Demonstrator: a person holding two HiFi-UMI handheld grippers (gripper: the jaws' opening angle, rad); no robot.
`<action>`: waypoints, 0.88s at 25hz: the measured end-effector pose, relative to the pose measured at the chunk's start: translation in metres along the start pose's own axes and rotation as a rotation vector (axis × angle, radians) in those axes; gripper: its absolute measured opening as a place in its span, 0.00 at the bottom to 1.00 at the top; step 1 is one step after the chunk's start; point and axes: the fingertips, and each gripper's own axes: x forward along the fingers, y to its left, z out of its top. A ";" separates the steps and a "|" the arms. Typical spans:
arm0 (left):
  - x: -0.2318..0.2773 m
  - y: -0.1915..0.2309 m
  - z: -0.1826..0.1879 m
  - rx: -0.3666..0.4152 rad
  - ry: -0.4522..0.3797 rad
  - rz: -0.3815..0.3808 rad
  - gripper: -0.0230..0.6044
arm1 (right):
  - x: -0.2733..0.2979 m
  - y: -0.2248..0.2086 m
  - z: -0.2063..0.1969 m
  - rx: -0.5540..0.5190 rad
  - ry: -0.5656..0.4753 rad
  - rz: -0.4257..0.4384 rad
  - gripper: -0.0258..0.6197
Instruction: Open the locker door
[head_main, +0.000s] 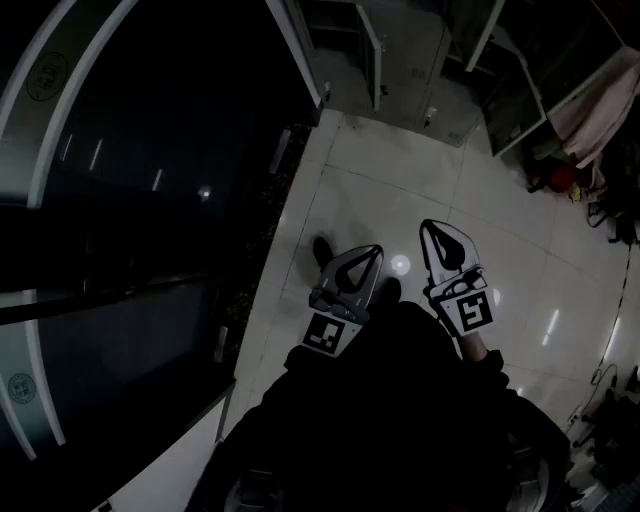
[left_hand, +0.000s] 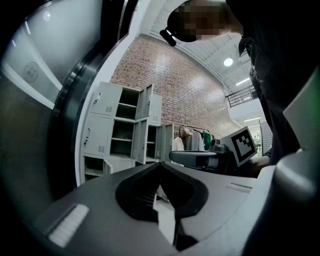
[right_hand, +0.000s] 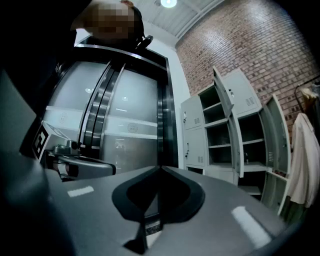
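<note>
A bank of grey lockers (left_hand: 120, 131) stands against a brick wall some way ahead, several doors hanging open; one closed door (right_hand: 192, 148) carries a small handle. The lockers (head_main: 385, 60) sit at the top of the head view, far from both tools. My left gripper (head_main: 378, 250) and right gripper (head_main: 426, 226) are held side by side close to the person's dark torso, over the tiled floor. Each is shut with its jaws meeting at the tips and nothing between them, as my left gripper (left_hand: 161, 163) and right gripper (right_hand: 160, 168) also show in their own views.
A curved dark glass wall with white frames (head_main: 150, 180) fills the left side. A pale garment (right_hand: 302, 160) hangs right of the lockers, beside a clothes rack (left_hand: 197, 137). Glossy floor tiles (head_main: 400, 180) stretch toward the lockers. Cables and bags (head_main: 610, 420) lie at the right edge.
</note>
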 end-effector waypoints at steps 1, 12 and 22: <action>-0.003 0.018 -0.001 -0.005 0.001 0.008 0.06 | 0.017 0.003 -0.002 -0.003 0.002 0.001 0.04; -0.029 0.231 0.033 -0.028 -0.010 0.027 0.12 | 0.244 0.001 -0.007 -0.029 0.064 -0.058 0.04; -0.038 0.370 0.027 -0.073 0.028 0.071 0.12 | 0.466 -0.056 -0.006 -0.081 0.080 -0.072 0.10</action>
